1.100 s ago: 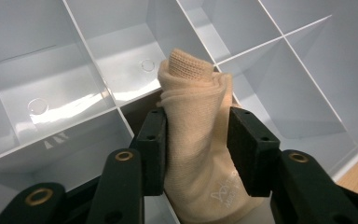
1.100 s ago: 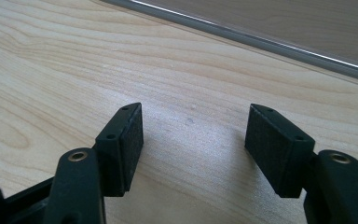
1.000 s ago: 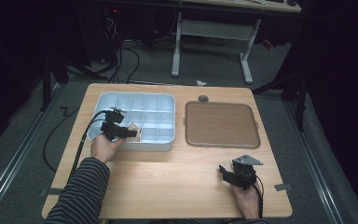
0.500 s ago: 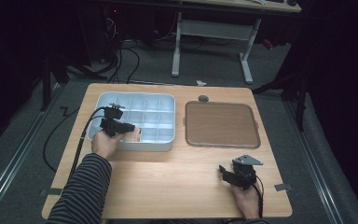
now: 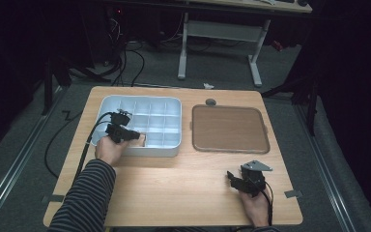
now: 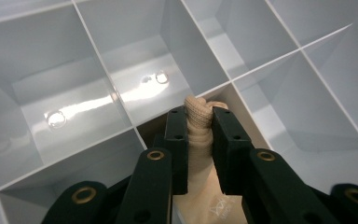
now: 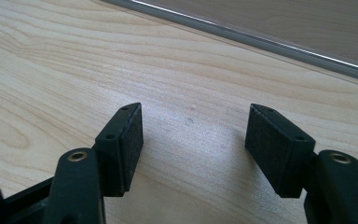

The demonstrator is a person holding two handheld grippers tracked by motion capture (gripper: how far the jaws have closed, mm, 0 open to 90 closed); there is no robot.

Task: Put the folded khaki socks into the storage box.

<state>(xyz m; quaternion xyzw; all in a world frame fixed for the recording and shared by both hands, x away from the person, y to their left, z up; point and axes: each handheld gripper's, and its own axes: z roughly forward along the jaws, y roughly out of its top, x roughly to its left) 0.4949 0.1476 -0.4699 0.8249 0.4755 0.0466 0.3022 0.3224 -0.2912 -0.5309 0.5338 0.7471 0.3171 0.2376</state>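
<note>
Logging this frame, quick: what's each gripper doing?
Left gripper: shut on beige knitted cloth piece.
Right gripper: open, empty, over the wooden table.

my wooden table (image 5: 174, 188) carries a brown tray (image 5: 229, 128) on the right half, lying flat and bare, just beside the white box. a small dark round knob (image 5: 210, 102) sits on the table's far edge, just beyond that tray. past the table, a white desk frame (image 5: 220, 36) stands on grey floor (image 5: 38, 145), and black cables (image 5: 130, 55) trail across it.
</note>
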